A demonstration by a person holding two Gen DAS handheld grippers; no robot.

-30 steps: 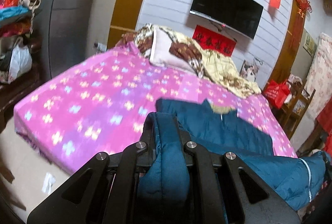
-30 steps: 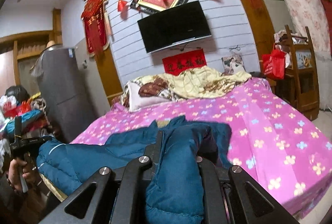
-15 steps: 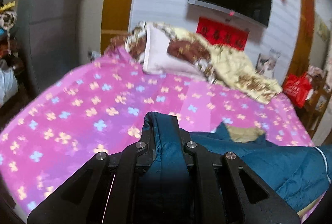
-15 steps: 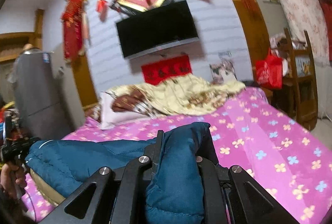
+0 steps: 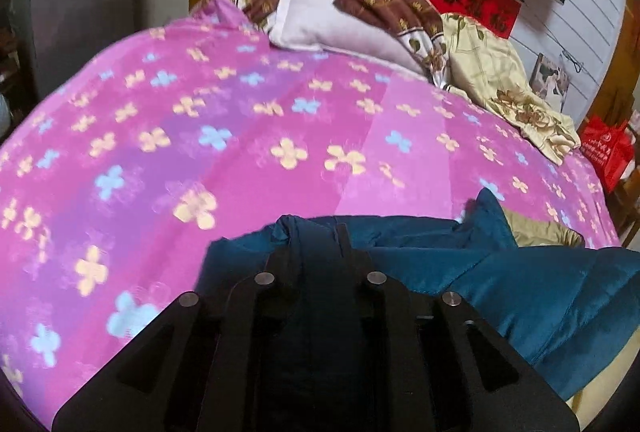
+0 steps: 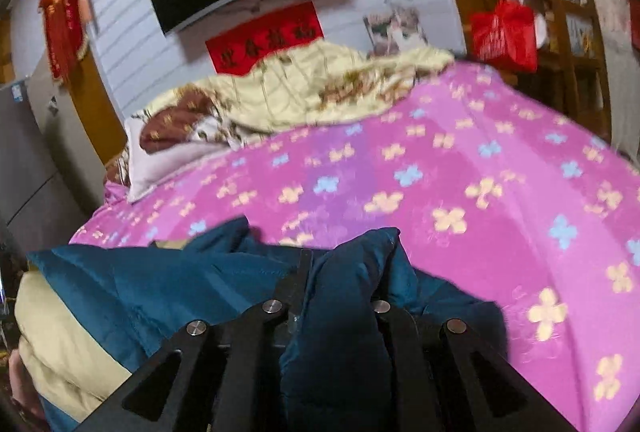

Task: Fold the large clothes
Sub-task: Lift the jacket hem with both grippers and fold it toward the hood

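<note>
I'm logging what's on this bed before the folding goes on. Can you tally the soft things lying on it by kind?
Teal padded jacket, clamped by the left gripper and the right gripper: 1
Pale pillow: 1
Floral quilt, cream and brown, bunched at the head of the bed: 1
Pink flowered sheet covering the bed: 1
Total: 4

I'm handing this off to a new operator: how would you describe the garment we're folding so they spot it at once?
Find the bed with the pink flowered sheet; at its near edge lies the teal padded jacket. The left gripper and the right gripper each pinch a fold of it. It is the only plain dark blue item, showing a tan lining, unlike the cream floral quilt by the wall.
</note>
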